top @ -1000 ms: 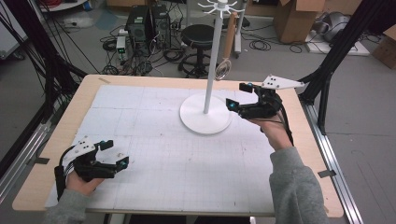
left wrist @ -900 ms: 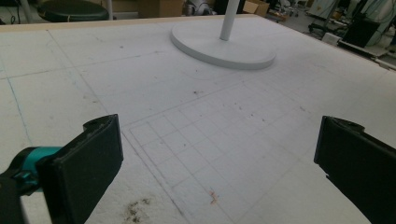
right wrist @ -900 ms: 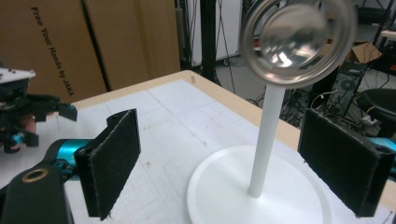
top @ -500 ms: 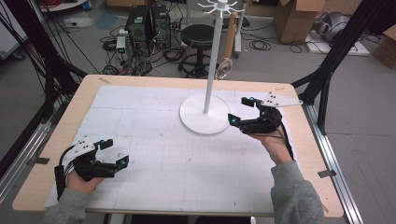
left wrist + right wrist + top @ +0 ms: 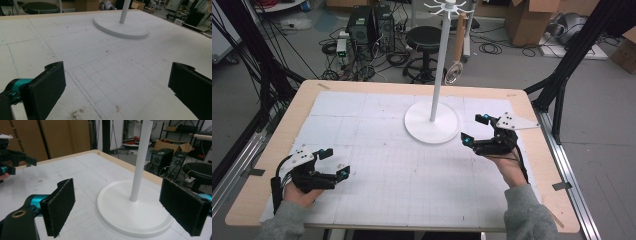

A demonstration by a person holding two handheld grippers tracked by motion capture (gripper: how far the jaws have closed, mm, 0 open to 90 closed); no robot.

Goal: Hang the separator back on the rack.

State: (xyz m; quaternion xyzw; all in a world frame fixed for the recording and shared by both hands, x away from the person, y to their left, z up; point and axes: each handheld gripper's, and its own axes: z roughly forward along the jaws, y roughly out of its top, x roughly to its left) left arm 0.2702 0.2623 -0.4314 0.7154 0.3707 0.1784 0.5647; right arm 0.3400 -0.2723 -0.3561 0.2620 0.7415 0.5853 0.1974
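Observation:
A white stand (image 5: 432,120) with a round base and a thin pole rises at the table's far middle; its base also appears in the left gripper view (image 5: 122,25) and the right gripper view (image 5: 135,212). A utensil (image 5: 457,50) with a wooden handle and a round metal head hangs from a hook at the stand's top. My right gripper (image 5: 474,129) sits just right of the base, open, with nothing between its pads (image 5: 117,207). My left gripper (image 5: 337,162) rests near the front left corner, open and empty (image 5: 115,85).
A white gridded mat (image 5: 377,150) covers the wooden table (image 5: 542,165). Beyond the far edge stand a black stool (image 5: 424,37), computer towers (image 5: 367,22), cables and cardboard boxes (image 5: 527,20). Black frame posts flank both sides. The other hand's gripper (image 5: 15,160) shows far off in the right gripper view.
My right gripper has drawn back from the stand's pole toward the near edge, still open. The left gripper has stayed put.

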